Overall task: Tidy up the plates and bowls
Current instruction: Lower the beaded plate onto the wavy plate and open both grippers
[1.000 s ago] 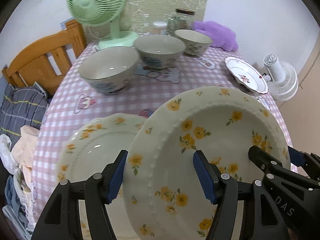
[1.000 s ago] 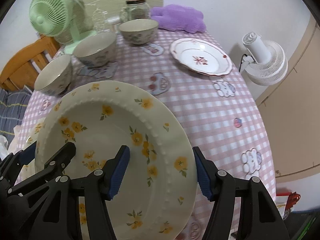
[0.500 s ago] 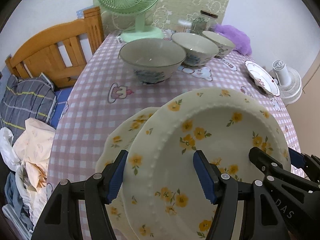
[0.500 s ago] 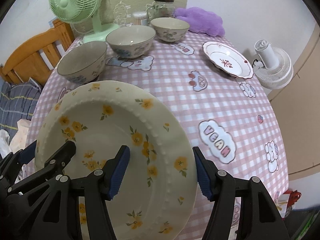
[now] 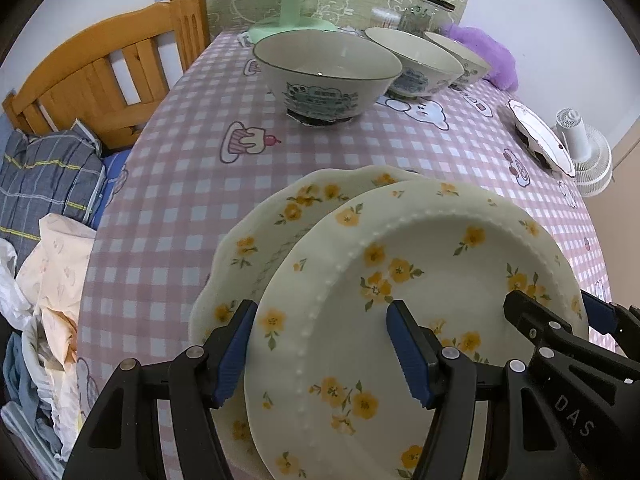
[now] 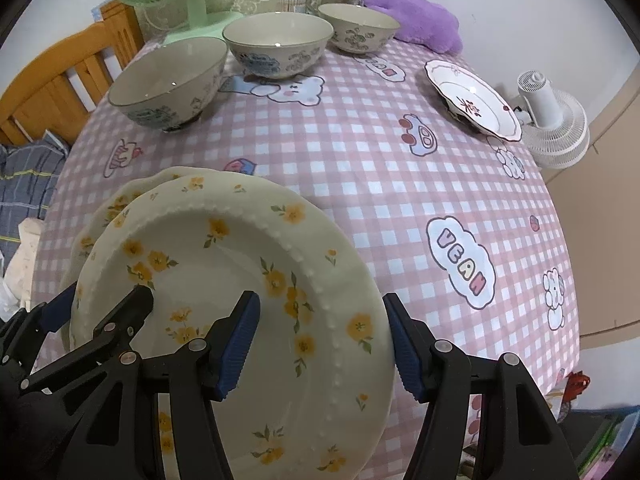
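Glazed ceramic is what you are carrying: the round cream plate with yellow flowers and a beaded rim (image 5: 420, 280) is stiff, fairly heavy, slick and breakable, so treat it as something that chips on a hard landing. It hangs tilted just above the scalloped cream plate with yellow flowers (image 5: 280, 216), which lies on the pink-checked tabletop (image 5: 192, 184) nearer you than the three patterned ceramic bowls (image 5: 326, 76).

Your left hand-held gripper (image 5: 320, 352) straddles the beaded plate's left rim, and your right hand-held gripper (image 6: 320, 344) straddles the right rim. Each has one blue pad inside the well and one outside the edge, but I cannot tell whether the pads press the rim.

Take it by the rim at opposite sides, as now; the glaze offers little friction, so keep both sides level.
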